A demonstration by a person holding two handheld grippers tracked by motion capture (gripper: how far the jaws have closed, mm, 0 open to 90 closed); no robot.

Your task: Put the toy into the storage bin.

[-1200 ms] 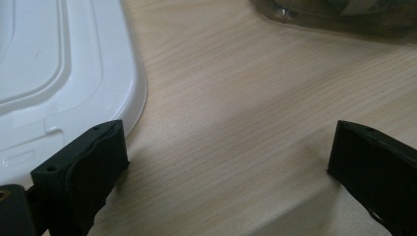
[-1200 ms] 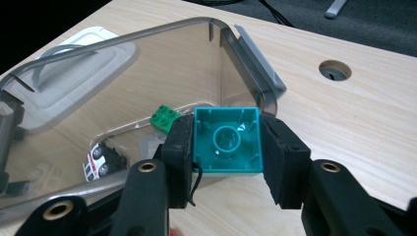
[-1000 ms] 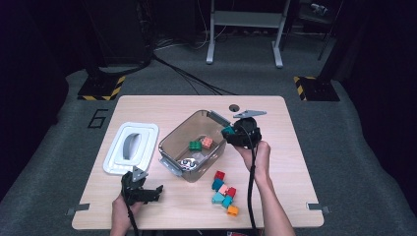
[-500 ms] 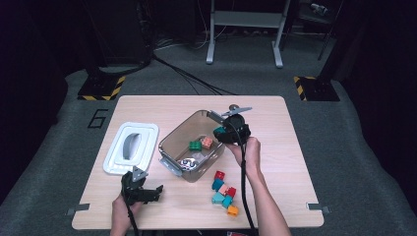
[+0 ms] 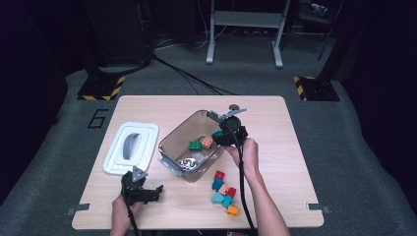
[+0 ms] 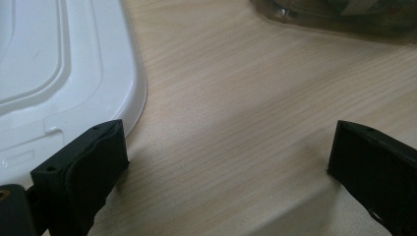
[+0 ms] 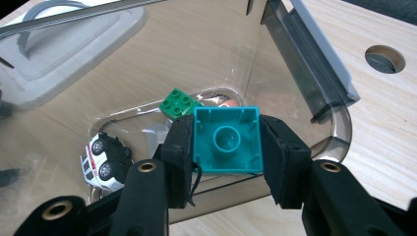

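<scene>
My right gripper (image 7: 226,142) is shut on a teal brick (image 7: 227,140), held over the clear plastic bin (image 7: 305,83); in the high view that gripper (image 5: 222,134) hangs above the bin's (image 5: 173,142) right rim. Inside the bin lie a green brick (image 7: 178,103), an orange brick (image 5: 207,142) and a small white toy car (image 7: 104,160). My left gripper (image 6: 226,162) rests open on bare wood beside the white lid (image 6: 54,73); in the high view it (image 5: 146,192) sits near the table's front left edge.
A cluster of several loose bricks (image 5: 223,191) in red, teal and orange lies on the table in front of the bin. The white lid (image 5: 132,147) lies left of the bin. A round hole (image 7: 384,59) is in the tabletop near the bin.
My right gripper has moved left with the teal brick, from beside the bin's right end to over its rim. The left gripper has stayed in place.
</scene>
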